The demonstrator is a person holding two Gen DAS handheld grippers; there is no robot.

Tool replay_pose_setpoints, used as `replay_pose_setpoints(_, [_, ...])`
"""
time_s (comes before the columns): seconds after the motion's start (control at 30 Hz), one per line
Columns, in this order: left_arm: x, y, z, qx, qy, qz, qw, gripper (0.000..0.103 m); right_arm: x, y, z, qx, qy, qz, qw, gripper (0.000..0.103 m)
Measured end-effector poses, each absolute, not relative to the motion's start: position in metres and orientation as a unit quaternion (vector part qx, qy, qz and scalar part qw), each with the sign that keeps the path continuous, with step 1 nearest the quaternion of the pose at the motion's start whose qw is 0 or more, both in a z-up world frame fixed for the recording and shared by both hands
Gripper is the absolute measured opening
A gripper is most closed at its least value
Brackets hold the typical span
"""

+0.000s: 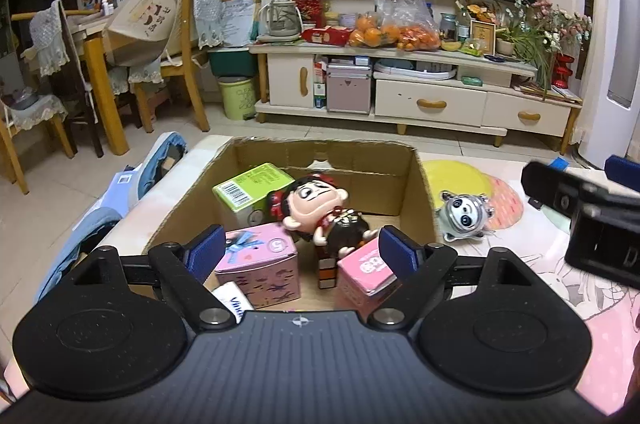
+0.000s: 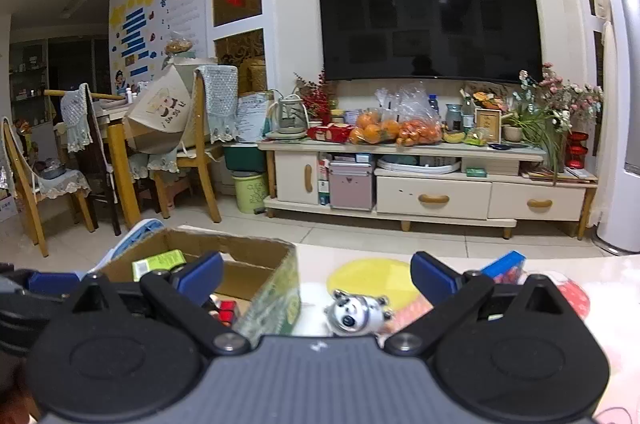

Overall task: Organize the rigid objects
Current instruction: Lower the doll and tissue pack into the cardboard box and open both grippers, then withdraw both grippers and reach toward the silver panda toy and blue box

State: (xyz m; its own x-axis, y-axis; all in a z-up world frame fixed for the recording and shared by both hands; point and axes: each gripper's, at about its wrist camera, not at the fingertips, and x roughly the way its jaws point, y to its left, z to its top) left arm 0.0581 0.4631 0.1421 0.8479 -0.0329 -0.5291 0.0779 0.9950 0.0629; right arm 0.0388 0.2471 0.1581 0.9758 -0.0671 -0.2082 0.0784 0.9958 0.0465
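Observation:
An open cardboard box (image 1: 420, 184) stands on the table. In it lie a doll with a red hat (image 1: 320, 212), a green carton (image 1: 252, 190), a pink box with a bow (image 1: 260, 260), a second pink box (image 1: 366, 272) and a small dark cube (image 1: 326, 268). My left gripper (image 1: 302, 250) is open and empty above the box's near side. A small grey panda figure (image 1: 464, 216) stands on the table right of the box; in the right wrist view the panda figure (image 2: 356, 314) sits just ahead of my open, empty right gripper (image 2: 316, 274), beside the box (image 2: 276, 288).
The right gripper's body (image 1: 592, 216) shows at the right edge of the left wrist view. A blue item (image 2: 506, 264) lies on the table's patterned mat (image 2: 372, 276) to the right. Beyond the table are a TV cabinet (image 2: 432, 200), chairs (image 2: 200, 152) and a green bin (image 2: 250, 192).

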Motion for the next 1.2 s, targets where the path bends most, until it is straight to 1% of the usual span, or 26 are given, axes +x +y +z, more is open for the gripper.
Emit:
replay_pose_setpoints(0.33, [0.058,0.465,0.14,0.059,0.267,-0.044,0.961,0.103,0.022,0.232,0.141,0.022,0.105,-0.053,0.993,0.099])
replay_pose_setpoints(0.77, [0.059,0.464,0.138,0.082,0.263,-0.058,0.96,0.103,0.006,0.203,0.123,0.056,0.108,-0.075,0.99,0.099])
replay_pose_setpoints(1.2, [0.06,0.464,0.136,0.094,0.262,-0.071,0.958,0.103,-0.009,0.178,0.1,0.062,0.107,-0.099,0.987,0.099])
